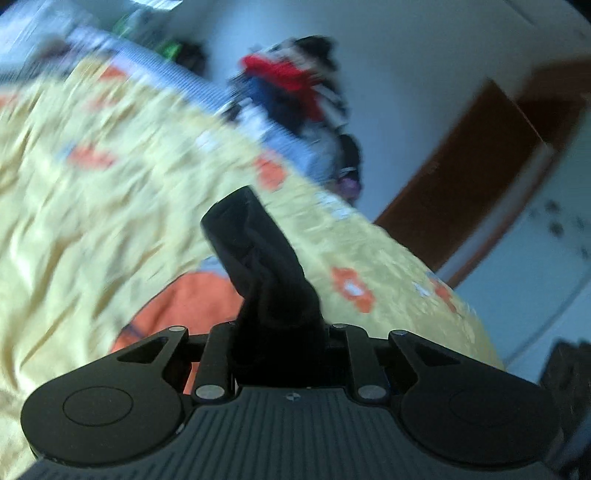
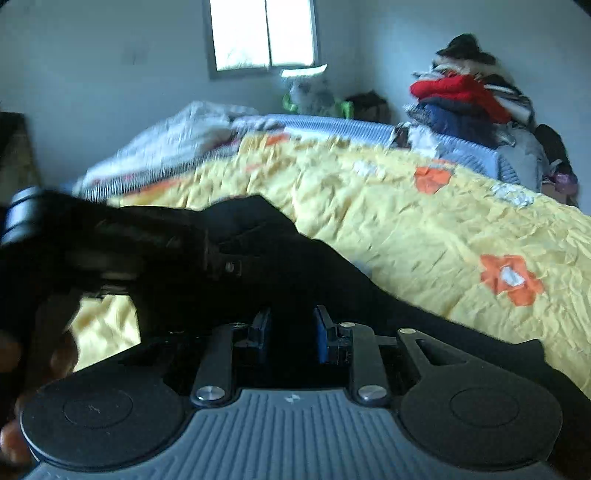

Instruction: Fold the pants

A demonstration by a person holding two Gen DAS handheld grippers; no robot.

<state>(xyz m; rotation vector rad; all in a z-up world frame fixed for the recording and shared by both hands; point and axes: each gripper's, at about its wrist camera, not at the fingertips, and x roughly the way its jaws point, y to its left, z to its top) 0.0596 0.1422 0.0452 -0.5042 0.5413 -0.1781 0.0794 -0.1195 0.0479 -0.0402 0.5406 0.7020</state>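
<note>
The black pants [image 1: 255, 251] rise in a bunched wad from between the fingers of my left gripper [image 1: 277, 332], which is shut on them; the fabric hides the pads. In the right wrist view the pants [image 2: 295, 266] stretch as a dark band over the bed. My right gripper [image 2: 291, 328] has its blue pads [image 2: 321, 332] close together with black cloth packed between them. The left gripper [image 2: 229, 264] shows at the left of that view, clamped on the same cloth, with a person's hand [image 2: 14, 354] behind it.
Under both grippers lies a yellow bed cover [image 2: 406, 229] with orange flowers, and one large orange patch [image 1: 192, 302] sits close below the left gripper. A pile of clothes [image 2: 461, 96] stands at the bed's far right. A brown door [image 1: 480, 166] and a window [image 2: 264, 33] mark the walls.
</note>
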